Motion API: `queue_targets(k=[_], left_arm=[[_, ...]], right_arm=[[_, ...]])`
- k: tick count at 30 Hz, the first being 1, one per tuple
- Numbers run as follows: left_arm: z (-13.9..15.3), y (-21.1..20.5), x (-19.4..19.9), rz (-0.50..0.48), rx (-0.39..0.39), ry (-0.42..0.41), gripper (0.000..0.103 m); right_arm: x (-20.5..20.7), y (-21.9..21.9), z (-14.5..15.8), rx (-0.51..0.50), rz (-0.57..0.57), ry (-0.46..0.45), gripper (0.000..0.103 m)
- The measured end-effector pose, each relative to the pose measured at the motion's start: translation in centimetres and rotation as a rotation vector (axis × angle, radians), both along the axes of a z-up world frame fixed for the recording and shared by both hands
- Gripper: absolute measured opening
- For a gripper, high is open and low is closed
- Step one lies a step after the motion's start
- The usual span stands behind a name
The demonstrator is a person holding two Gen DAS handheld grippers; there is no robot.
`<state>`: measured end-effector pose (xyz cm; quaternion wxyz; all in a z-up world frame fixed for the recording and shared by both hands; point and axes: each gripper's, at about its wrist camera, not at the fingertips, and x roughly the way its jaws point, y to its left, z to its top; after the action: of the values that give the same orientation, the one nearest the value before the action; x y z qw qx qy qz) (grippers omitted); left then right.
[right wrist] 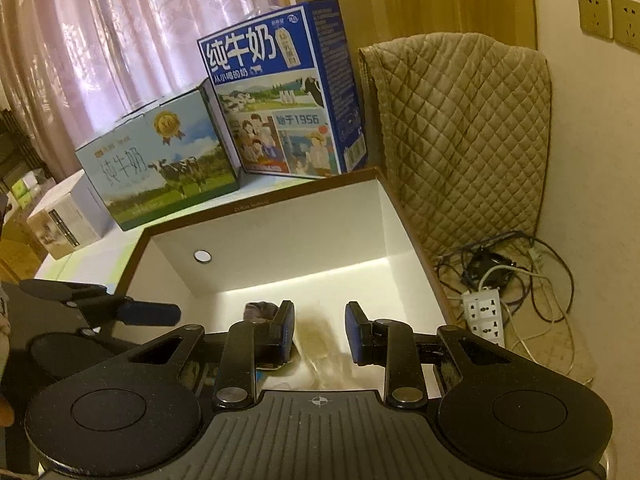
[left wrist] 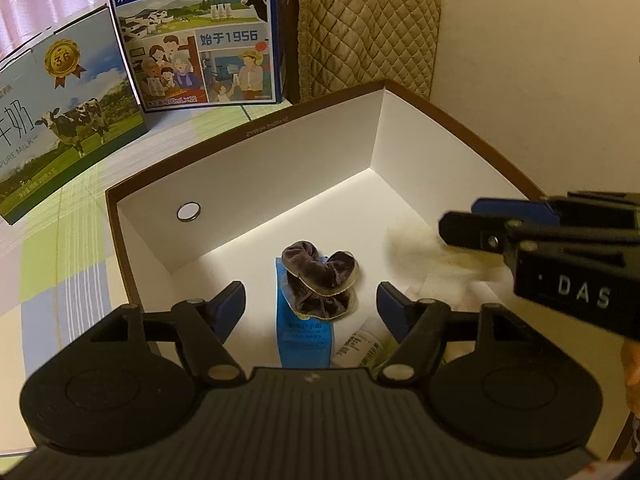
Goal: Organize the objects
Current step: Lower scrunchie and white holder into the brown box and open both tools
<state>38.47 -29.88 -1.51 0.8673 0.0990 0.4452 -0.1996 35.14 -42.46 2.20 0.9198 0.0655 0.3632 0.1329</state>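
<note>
1. Box point(left wrist: 256, 168), white inside with a brown rim, lies open under both grippers and takes up most of each view; it is where things are being gathered.
2. Milk cartons point(left wrist: 200, 32) stand beyond the box, well past the fingertips, and look like backdrop, not part of the sorting.
3. Left gripper point(left wrist: 311, 296) hangs above the box floor with its jaws apart and nothing between them.
4. Right gripper point(right wrist: 320, 332) is narrowly parted; a blurred tan thing point(right wrist: 320, 344) sits between its fingers, but I cannot tell whether the pads press on it.
5. Blue packet point(left wrist: 304, 332) lies just ahead of the left gripper, between its fingers in the view.
6. Scrunchie point(left wrist: 320, 280) rests on that packet; a small bottle point(left wrist: 360, 346) lies beside it. These look stowed; the tan thing appears next.
</note>
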Motion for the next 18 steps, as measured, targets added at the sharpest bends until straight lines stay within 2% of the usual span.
queue_targets(k=[15, 17, 18], left_arm=[[0.9, 1.6, -2.2, -0.016, -0.035, 0.019, 0.075], [1.3, 1.9, -2.7, -0.018, -0.05, 0.021, 0.077], [1.5, 2.1, -3.0, -0.017, -0.059, 0.02, 0.078]], right_arm=[[-5.2, -1.8, 0.8, -0.038, -0.003, 0.015, 0.028], [-6.1, -1.9, 1.1, -0.034, -0.005, 0.012, 0.031], [-6.6, -1.9, 1.2, -0.034, -0.011, 0.009, 0.037]])
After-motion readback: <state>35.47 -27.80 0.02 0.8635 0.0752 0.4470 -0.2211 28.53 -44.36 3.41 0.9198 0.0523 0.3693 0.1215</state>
